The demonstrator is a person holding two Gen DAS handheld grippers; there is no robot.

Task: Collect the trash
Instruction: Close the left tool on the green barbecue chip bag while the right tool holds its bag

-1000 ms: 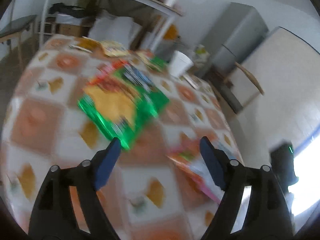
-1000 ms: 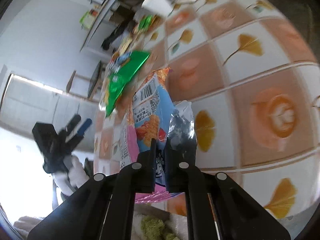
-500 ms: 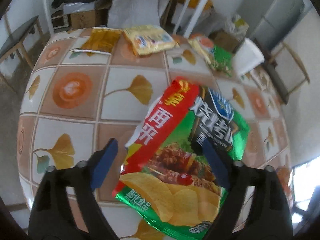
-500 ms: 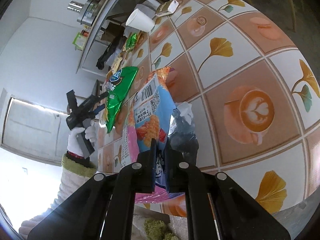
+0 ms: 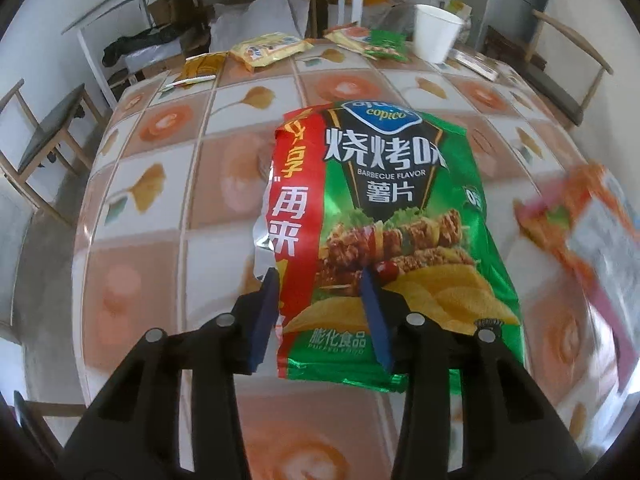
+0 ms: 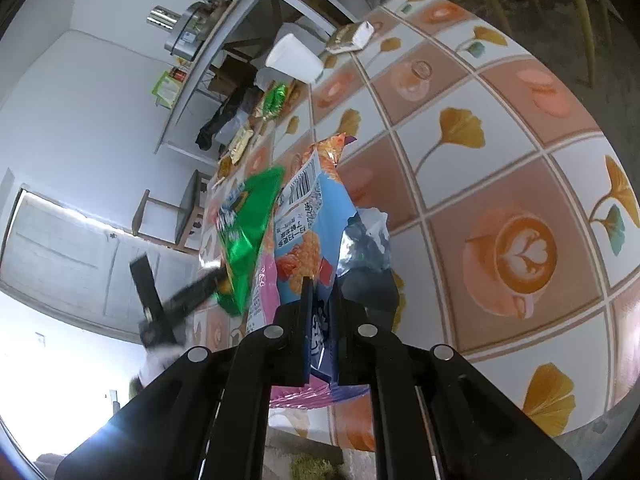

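Partly done. Right gripper [image 6: 322, 312] clamped on blue snack bag [image 6: 308, 232], off table [image 6: 500, 184]. Left gripper [image 5: 320, 304] half-open, straddling green chip bag [image 5: 400, 220]; grasp uncertain. Left at 12 o'clock: yellow wrappers [image 5: 268, 48], green packet [image 5: 380, 42], white cup [image 5: 434, 32].

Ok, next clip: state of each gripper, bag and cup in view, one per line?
Left gripper: jaws open, straddling the green chip bag's lower part.
Green chip bag: torn open along its left edge.
Right gripper: shut on the blue snack bag.
Blue snack bag: opened, held clear of the table.
White cup: upright at the far table edge.
Yellow packets: lying flat.
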